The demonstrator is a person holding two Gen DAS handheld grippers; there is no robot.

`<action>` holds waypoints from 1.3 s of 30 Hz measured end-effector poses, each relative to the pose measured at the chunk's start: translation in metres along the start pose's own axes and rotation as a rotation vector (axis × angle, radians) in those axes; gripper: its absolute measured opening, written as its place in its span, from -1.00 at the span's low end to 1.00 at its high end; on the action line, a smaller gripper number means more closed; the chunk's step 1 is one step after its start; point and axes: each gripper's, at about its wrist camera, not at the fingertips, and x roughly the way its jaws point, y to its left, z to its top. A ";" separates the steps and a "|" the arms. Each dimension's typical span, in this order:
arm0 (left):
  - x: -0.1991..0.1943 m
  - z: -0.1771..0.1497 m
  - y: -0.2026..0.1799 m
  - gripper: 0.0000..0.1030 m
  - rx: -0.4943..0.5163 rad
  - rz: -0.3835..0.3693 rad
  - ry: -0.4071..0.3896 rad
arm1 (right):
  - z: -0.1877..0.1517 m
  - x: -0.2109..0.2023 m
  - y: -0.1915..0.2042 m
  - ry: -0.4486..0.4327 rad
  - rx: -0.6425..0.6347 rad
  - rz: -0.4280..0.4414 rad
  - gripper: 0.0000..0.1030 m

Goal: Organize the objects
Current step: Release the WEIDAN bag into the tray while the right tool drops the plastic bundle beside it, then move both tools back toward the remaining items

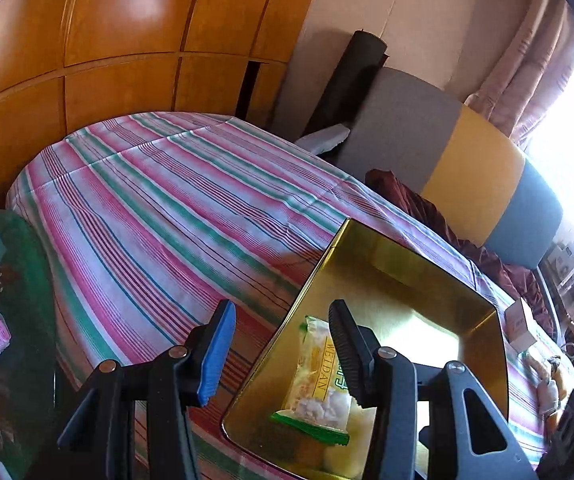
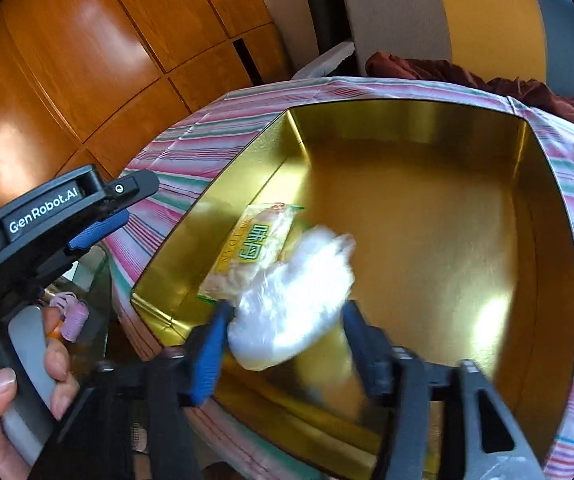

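Striped bed (image 1: pixel 159 200) – gold tin (image 1: pixel 387 272), white box (image 1: pixel 521 326) on it.

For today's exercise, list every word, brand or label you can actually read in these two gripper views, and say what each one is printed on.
"GenRobot.AI": white lettering on the black body of the left gripper, seen in the right wrist view.
"WEIDAN": on the yellow snack packet lying in the gold tin.
Green characters on the same packet: too blurred to read.
The white box beside the tin carries reddish print: too small to read.
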 end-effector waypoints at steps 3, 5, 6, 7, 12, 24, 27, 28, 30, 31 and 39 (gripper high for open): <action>0.000 -0.001 0.000 -0.04 -0.002 -0.004 0.000 | -0.002 -0.010 0.004 -0.036 -0.017 -0.010 0.32; -0.001 -0.001 0.000 -0.04 -0.002 -0.013 0.001 | -0.003 -0.015 0.006 -0.047 -0.028 -0.012 0.32; -0.001 -0.002 -0.001 -0.04 0.000 -0.016 0.003 | -0.004 -0.020 0.006 -0.059 -0.033 -0.021 0.34; -0.001 -0.003 -0.002 -0.04 0.003 -0.019 0.007 | -0.004 -0.022 0.006 -0.065 -0.038 -0.031 0.34; -0.001 -0.007 -0.010 -0.04 0.016 -0.033 0.015 | -0.003 -0.032 0.007 -0.088 -0.066 -0.073 0.35; -0.005 -0.027 -0.040 -0.02 0.076 -0.184 0.064 | 0.007 -0.078 -0.005 -0.195 -0.112 -0.185 0.37; -0.008 -0.033 -0.052 0.03 0.115 -0.213 0.067 | 0.009 -0.094 -0.018 -0.233 -0.107 -0.233 0.41; -0.009 -0.035 -0.056 0.04 0.125 -0.226 0.070 | 0.010 -0.098 -0.023 -0.242 -0.104 -0.249 0.41; -0.009 -0.038 -0.061 0.07 0.139 -0.247 0.078 | 0.009 -0.107 -0.035 -0.260 -0.082 -0.290 0.42; -0.010 -0.041 -0.065 0.07 0.149 -0.253 0.084 | 0.009 -0.110 -0.043 -0.263 -0.065 -0.306 0.42; -0.020 -0.062 -0.096 0.07 0.240 -0.346 0.117 | -0.007 -0.132 -0.101 -0.274 0.065 -0.421 0.42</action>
